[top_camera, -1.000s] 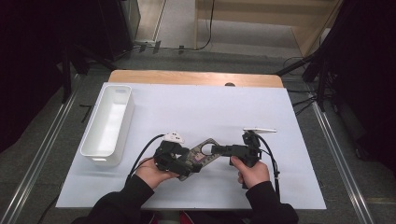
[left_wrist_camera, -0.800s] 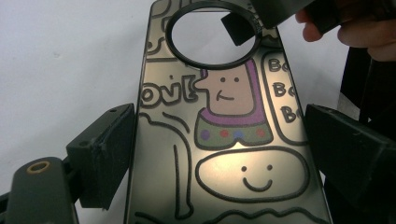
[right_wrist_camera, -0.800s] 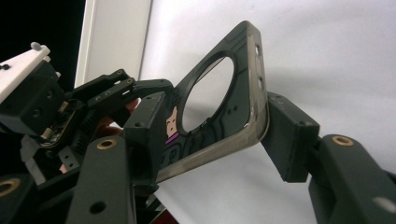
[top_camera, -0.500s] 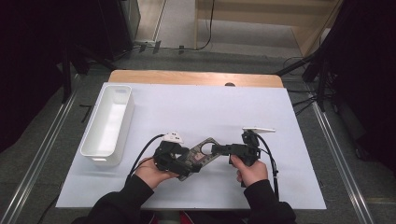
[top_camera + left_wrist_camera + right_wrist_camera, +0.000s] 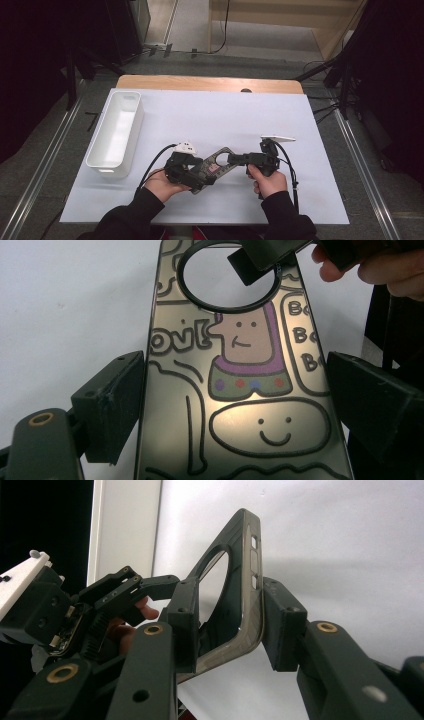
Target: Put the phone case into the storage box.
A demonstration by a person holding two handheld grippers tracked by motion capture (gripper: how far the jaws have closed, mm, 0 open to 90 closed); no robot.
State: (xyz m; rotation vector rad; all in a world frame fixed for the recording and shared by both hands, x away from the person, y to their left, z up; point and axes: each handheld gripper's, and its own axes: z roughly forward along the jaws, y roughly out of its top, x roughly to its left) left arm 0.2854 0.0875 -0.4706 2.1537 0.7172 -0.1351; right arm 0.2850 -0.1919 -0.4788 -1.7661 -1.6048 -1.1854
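My left gripper's fingers (image 5: 112,407) clamp the long edges of the phone case (image 5: 216,165), held just above the white table (image 5: 300,200), while my right gripper (image 5: 227,625) has just been closing its jaws on the end by the round camera hole (image 5: 230,275). I judge this a two-handed hold or handover; next I need the right grip firm before the left gripper (image 5: 192,172) loosens.

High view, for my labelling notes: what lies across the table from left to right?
White tray → left gripper → phone case → right gripper
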